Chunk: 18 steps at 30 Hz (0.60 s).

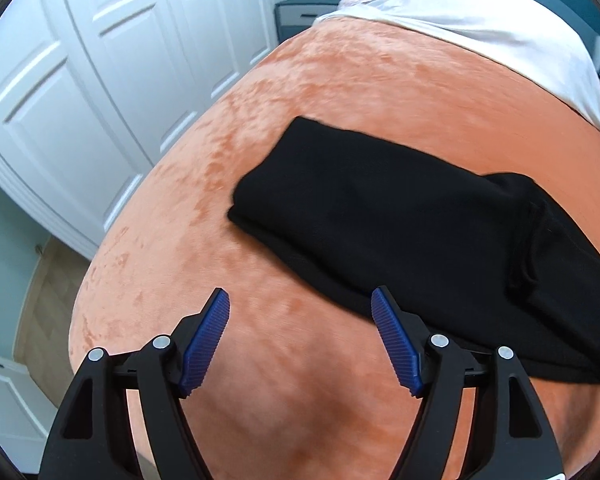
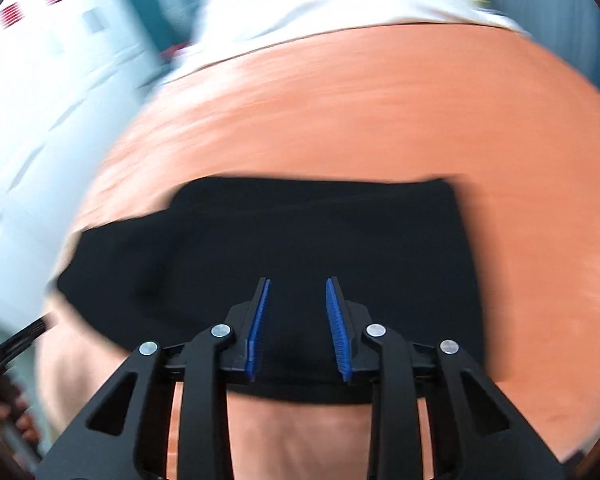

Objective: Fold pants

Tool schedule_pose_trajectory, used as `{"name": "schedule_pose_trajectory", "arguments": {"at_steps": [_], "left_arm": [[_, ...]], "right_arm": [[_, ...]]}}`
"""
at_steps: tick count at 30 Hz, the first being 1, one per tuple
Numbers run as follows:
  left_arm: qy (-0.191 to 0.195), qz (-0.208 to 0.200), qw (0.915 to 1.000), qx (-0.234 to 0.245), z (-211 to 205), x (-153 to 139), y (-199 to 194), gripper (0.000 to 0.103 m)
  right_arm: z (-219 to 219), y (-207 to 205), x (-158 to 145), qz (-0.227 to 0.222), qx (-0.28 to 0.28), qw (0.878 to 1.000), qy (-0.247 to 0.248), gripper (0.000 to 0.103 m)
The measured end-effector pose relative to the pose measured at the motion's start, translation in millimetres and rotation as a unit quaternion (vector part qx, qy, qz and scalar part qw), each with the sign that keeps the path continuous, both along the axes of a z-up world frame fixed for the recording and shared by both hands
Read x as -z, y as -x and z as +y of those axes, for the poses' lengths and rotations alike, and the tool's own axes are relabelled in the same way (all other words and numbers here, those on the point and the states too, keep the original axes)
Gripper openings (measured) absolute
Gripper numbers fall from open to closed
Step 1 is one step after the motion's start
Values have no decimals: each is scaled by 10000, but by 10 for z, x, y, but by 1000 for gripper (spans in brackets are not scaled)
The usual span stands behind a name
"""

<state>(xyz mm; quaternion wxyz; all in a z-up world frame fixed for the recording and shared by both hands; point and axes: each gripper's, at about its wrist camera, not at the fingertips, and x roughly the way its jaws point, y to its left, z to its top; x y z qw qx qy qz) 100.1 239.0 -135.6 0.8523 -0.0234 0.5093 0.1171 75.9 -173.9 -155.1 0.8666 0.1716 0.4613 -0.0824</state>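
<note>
Seeing the black pants (image 1: 380, 216) folded into a compact, thick rectangle, lying flat on the orange bedspread (image 1: 340, 80) around mid-bed. In the left wrist view the bundle runs diagonally from centre to the right edge, with a bunched, seamed end on the right side. In the right wrist view the same pants (image 2: 300, 240) fill the middle; that frame is smeared, so I can't read fold edges there.

Left gripper (image 1: 300, 340): jaws spread wide, nothing between them, only bare bedspread. Its right blue pad (image 1: 396, 344) overlaps the near edge of the pants in the picture; I can't tell whether it touches. Left pad is over orange fabric.

Right gripper (image 2: 298, 330): jaws part-way apart, a clear gap between the blue pads (image 2: 258, 332), not clamping any fabric that I can see. It hangs over the near edge of the pants.

Beyond the bedspread: white sheet (image 1: 480, 12) at the head end, white panelled wardrobe doors (image 1: 100, 60) on the left, teal bedside cabinet (image 1: 300, 12), wood floor (image 1: 48, 288).
</note>
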Motion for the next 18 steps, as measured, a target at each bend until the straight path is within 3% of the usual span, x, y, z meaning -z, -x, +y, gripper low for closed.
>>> {"name": "schedule_pose_trajectory", "arguments": {"at_steps": [1, 3, 4, 6, 9, 11, 13, 14, 16, 18], "left_arm": [[-5, -3, 10000, 25, -76, -17, 10, 75], [36, 7, 10000, 67, -254, -43, 37, 78], [57, 46, 9999, 97, -344, -45, 36, 78], [9, 137, 9997, 187, -495, -50, 35, 78], [-159, 124, 9992, 344, -687, -75, 67, 79], [-199, 128, 9987, 443, -797, -80, 70, 80], [-176, 182, 9982, 536, -856, -65, 59, 80], [-197, 203, 9981, 551, -877, -64, 59, 80], [-209, 213, 9976, 618, -882, -72, 78, 80], [-284, 173, 9973, 661, -860, -74, 100, 83]], "right_arm": [[-200, -8, 113, 85, 204, 9997, 62, 27], [-341, -121, 480, 685, 13, 9972, 288, 24], [-325, -126, 550, 622, -122, 9970, 453, 24], [-168, -177, 406, 580, -293, 9946, 807, 27], [123, -388, 144, 106, -746, 9957, 530, 27], [371, -541, 158, 90, -1088, 9922, 599, 27], [632, -798, 426, 513, -1515, 9846, 712, 28], [771, -892, 571, 665, -1520, 9804, 1060, 30], [954, -919, 413, 454, -1596, 9767, 1363, 30], [1033, -1007, 212, 142, -1714, 9829, 662, 27]]}}
